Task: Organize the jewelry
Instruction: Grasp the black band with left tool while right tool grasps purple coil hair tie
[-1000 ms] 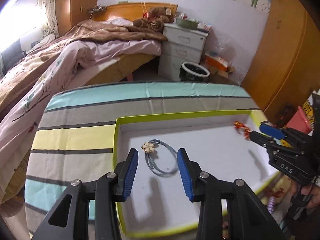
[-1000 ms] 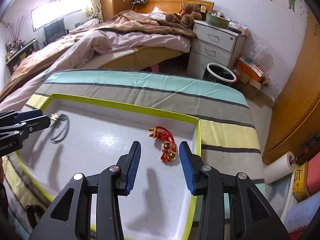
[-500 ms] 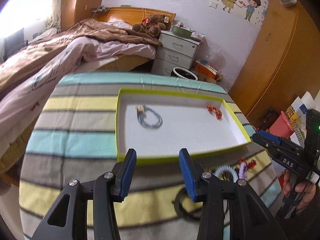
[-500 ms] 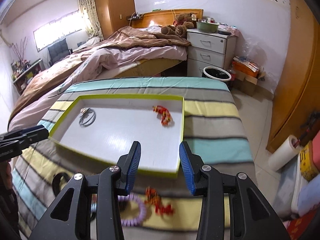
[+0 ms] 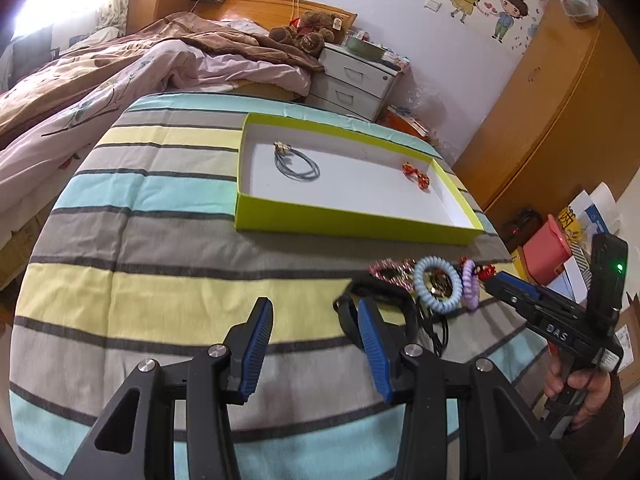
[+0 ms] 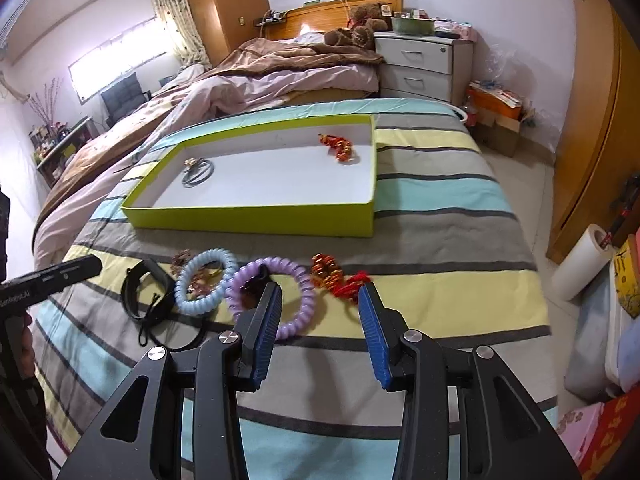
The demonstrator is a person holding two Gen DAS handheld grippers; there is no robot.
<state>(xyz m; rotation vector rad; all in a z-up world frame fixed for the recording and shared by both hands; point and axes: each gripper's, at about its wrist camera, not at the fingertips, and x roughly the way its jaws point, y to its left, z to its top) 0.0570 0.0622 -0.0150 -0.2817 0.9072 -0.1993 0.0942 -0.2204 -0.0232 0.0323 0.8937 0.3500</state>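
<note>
A lime-green tray [image 5: 352, 222] [image 6: 256, 216] with a white floor lies on the striped table. In it are a grey cord bracelet [image 5: 298, 166] [image 6: 197, 171] and a red-gold beaded piece [image 5: 416, 174] [image 6: 339, 147]. In front of the tray lie a blue coil ring [image 5: 418, 280] [image 6: 182, 286], a purple coil ring [image 6: 298, 312] [image 5: 470, 284], a red-gold bracelet [image 6: 334, 274], a pink beaded piece [image 5: 390, 272] and a black band [image 5: 378, 294] [image 6: 130, 294]. My left gripper [image 5: 316, 324] is open and empty, near the black band. My right gripper [image 6: 318, 304] is open and empty, between the purple ring and the red-gold bracelet.
A bed [image 5: 100, 68] stands to the left, a white nightstand [image 5: 352, 80] behind the table, and a wooden wardrobe [image 5: 560, 92] to the right. Boxes and a paper roll [image 6: 580, 264] lie on the floor at the right. The table edge runs close below both grippers.
Both grippers have pulled back from over the tray to the table's near side. The loose jewelry in front of the tray has come into view. Both stay open.
</note>
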